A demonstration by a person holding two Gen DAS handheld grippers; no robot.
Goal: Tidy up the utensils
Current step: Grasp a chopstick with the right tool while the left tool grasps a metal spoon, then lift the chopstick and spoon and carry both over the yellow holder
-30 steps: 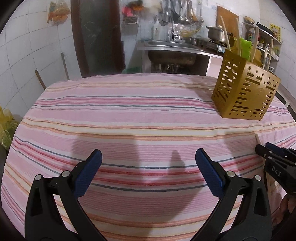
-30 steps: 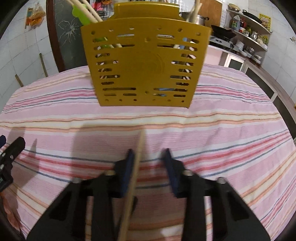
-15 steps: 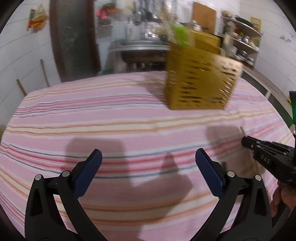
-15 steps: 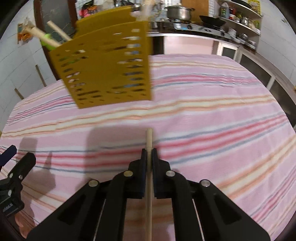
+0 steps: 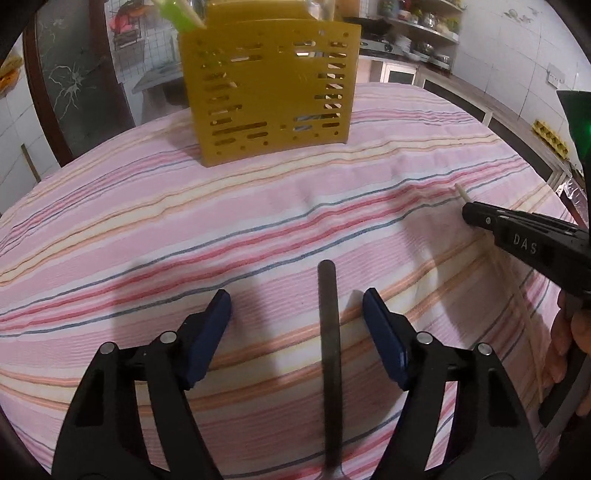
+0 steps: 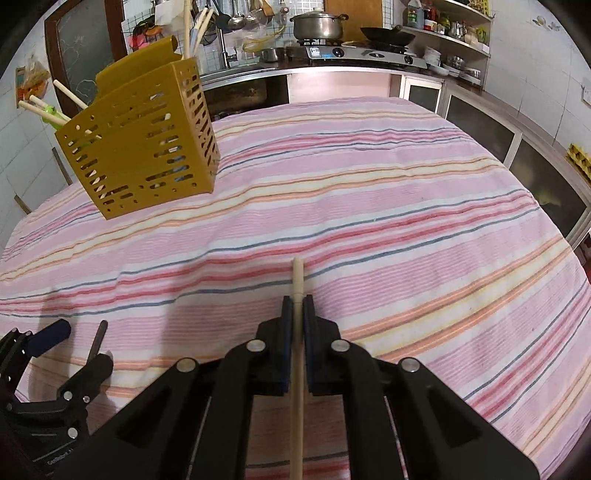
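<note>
The yellow slotted holder (image 5: 271, 96) stands upright on the desk (image 5: 155, 229) under its pink striped cloth, and everything here sits on the near side of it. It already carries pale wooden sticks (image 6: 195, 27) and something green (image 5: 177, 14) poking out of the top.

Left gripper (image 5: 297, 306) hangs low over the cloth, well short of the holder, and its blue-padded fingers (image 5: 208, 332) are closing in with a gap on either side of a dark metal handle (image 5: 330, 332). That handle lies on the cloth and runs straight between them, its rounded end aimed at the holder. No pad touches it; whether it is a spoon or a fork cannot be told, as its far end is cut off at the bottom edge.

Right gripper (image 6: 297, 306) is off to the right of the holder and well away from it, and its fingers are pressed together on a pale wooden chopstick (image 6: 297, 280). The stick's tip juts out past the fingertips over the stripes, the rest running back under the gripper body. From the left camera the same gripper shows side-on (image 5: 476, 218), with a hand (image 5: 570, 343) behind it.
</note>
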